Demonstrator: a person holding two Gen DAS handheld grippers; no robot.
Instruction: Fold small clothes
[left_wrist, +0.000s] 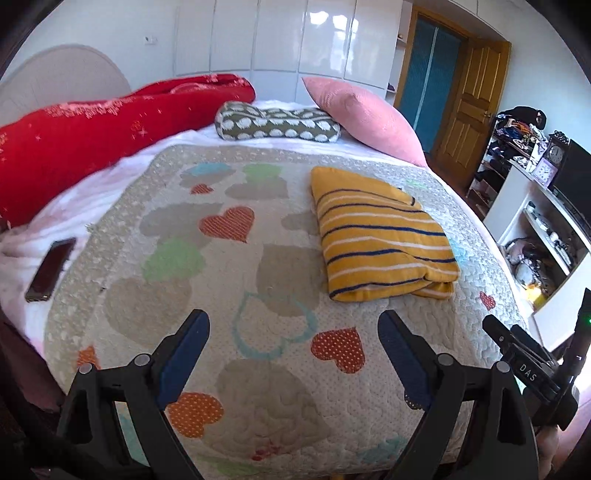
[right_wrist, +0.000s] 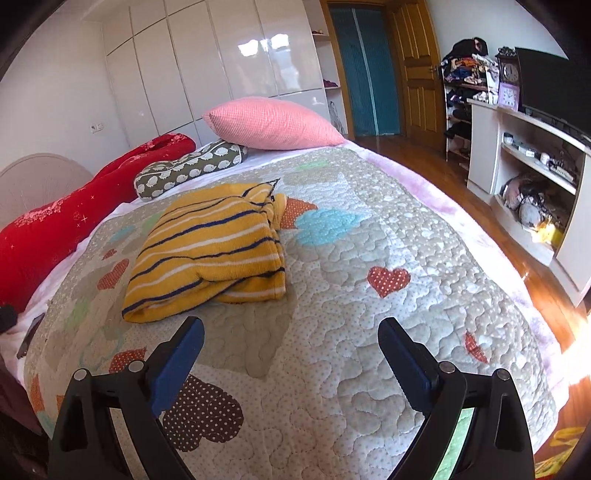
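A yellow garment with white and navy stripes (left_wrist: 380, 232) lies folded in a compact rectangle on the heart-patterned quilt (left_wrist: 229, 295). It also shows in the right wrist view (right_wrist: 210, 251), with a loose layer sticking out at its near right corner. My left gripper (left_wrist: 293, 325) is open and empty, held above the quilt, near and to the left of the garment. My right gripper (right_wrist: 291, 332) is open and empty, just in front of the garment's near edge. Part of the right gripper's body (left_wrist: 532, 365) shows at the right of the left wrist view.
A red blanket (left_wrist: 92, 140), a patterned bolster (left_wrist: 277, 123) and a pink pillow (left_wrist: 365, 114) lie at the head of the bed. A phone (left_wrist: 51, 269) lies at the quilt's left edge. White shelves (right_wrist: 535, 158) and wooden floor (right_wrist: 480, 206) are to the right.
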